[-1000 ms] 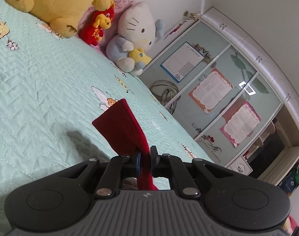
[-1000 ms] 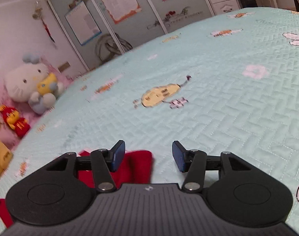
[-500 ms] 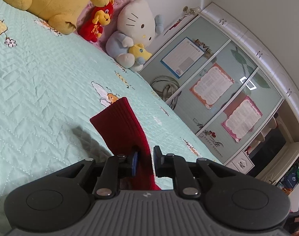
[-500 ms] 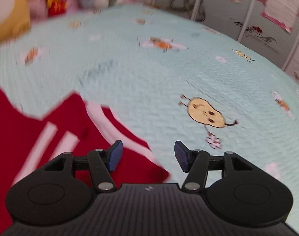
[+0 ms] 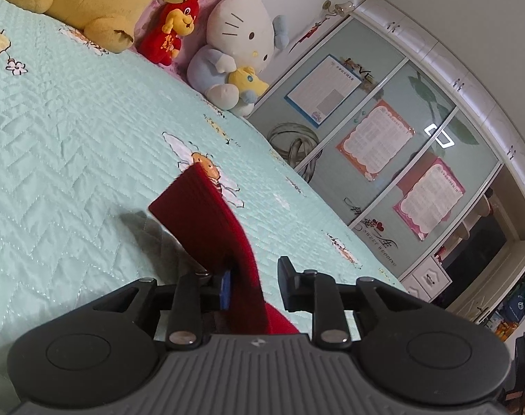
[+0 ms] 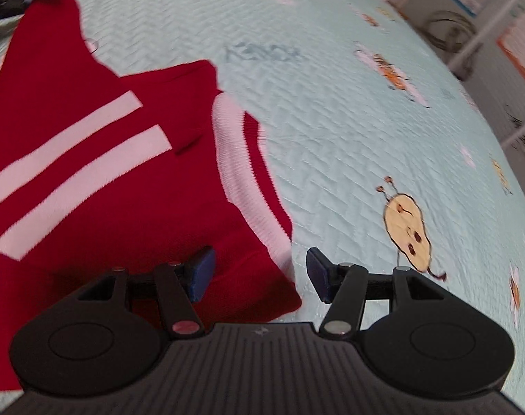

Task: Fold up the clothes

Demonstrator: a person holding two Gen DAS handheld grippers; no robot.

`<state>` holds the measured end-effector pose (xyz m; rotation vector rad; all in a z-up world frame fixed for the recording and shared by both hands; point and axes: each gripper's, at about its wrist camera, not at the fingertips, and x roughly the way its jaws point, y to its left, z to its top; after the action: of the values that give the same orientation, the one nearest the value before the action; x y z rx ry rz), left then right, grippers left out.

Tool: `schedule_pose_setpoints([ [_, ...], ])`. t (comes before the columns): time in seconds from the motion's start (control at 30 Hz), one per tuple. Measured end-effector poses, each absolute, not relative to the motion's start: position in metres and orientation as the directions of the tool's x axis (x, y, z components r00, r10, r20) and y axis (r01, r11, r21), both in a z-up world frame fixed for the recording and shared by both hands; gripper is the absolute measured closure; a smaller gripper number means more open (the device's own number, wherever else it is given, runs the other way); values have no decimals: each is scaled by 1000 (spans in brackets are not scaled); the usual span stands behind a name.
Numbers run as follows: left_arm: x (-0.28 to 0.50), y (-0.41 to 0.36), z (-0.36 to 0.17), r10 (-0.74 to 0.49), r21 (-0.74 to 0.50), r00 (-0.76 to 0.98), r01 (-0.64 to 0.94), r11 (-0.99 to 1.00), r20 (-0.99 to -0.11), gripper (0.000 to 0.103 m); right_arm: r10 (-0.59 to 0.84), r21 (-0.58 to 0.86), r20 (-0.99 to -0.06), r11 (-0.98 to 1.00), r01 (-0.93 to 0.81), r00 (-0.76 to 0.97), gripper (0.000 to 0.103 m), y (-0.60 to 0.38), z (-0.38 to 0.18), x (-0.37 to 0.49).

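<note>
Red sweater (image 6: 89, 180) lies on bed (image 6: 331, 103): soft, limp knit. Left tongs (image 5: 253, 285) parted around sleeve cuff (image 5: 200, 207); right tongs (image 6: 259, 273) wide, empty. Grip ribbed hem (image 6: 245, 159).

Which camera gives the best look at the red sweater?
The right wrist view: the red sweater lies spread out, white stripes and ribbed band visible. The left wrist view shows only a narrow red strip between the open jaws.

A red knit sweater (image 6: 100, 186) with two white stripes and a white-edged ribbed hem lies spread on the bed — one red ribbed cuff (image 5: 207, 221) lifted off it.
</note>
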<state>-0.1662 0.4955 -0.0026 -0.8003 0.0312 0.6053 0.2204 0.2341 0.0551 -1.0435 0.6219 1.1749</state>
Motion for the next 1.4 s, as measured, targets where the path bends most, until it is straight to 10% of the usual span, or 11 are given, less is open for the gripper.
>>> schedule_pose_setpoints([
  [0.57,-172,494,-1,486,-690,847,-483,539,-213,73,448,-147,-869,166,-975,208,89,209,68,244],
  [0.83,-166,480,7,469,-645,869,-450,618,-158,72,566,-41,-791,331,-943,233,87,165,50,256],
  [0.9,-165,484,5,477,-647,860,-471,600,-182,72,576,-97,-756,370,-924,310,62,162,47,250],
  [1.1,-162,488,2,472,-651,855,-486,583,-215,72,600,-58,-635,590,-805,486,60,131,57,220],
  [1.4,-159,487,3,475,-626,850,-502,596,-229,71,795,549,-441,605,-576,416,51,107,34,189],
])
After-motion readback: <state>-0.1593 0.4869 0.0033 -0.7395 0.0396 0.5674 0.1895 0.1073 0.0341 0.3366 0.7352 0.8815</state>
